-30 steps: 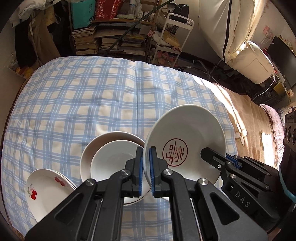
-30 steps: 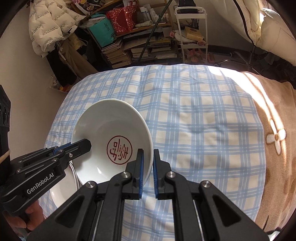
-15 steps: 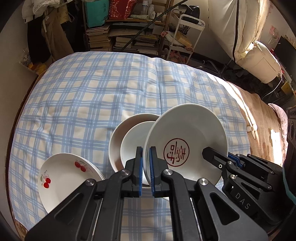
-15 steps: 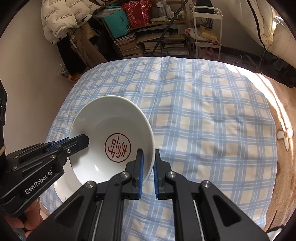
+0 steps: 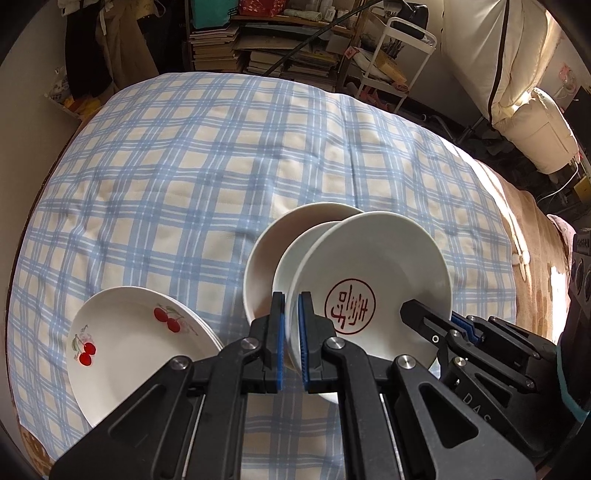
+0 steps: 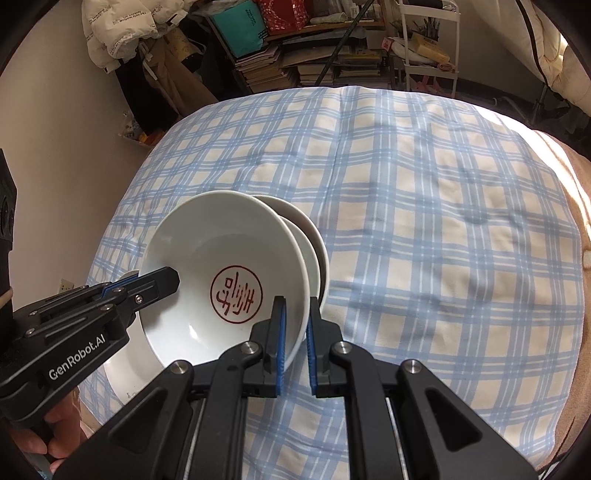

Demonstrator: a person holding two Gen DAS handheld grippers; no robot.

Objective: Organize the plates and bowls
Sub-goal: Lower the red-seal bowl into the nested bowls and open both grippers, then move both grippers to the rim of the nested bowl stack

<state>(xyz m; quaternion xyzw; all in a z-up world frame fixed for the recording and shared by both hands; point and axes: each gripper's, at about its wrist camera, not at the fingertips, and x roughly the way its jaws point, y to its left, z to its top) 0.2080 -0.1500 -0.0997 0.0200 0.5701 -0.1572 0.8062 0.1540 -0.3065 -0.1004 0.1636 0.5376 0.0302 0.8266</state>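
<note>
A white bowl with a red seal mark (image 5: 373,280) (image 6: 225,273) is held in the air by both grippers. My left gripper (image 5: 291,332) is shut on its left rim. My right gripper (image 6: 295,332) is shut on its right rim. Just behind and below it sit two nested bowls (image 5: 266,258) (image 6: 314,240) on the blue checked cloth (image 5: 166,177). A stack of white plates with cherry prints (image 5: 125,343) lies at the left; its edge shows under the held bowl in the right wrist view (image 6: 125,365).
The cloth covers a bed (image 6: 443,221) with a brown blanket (image 5: 517,229) at its right side. Shelves of books (image 5: 280,48), a white cart (image 5: 399,55) and hanging clothes (image 6: 122,33) stand beyond the far edge.
Both grippers have carried the seal bowl forward and left, so it now overlaps the nested bowls. The cherry plates show more fully at the left.
</note>
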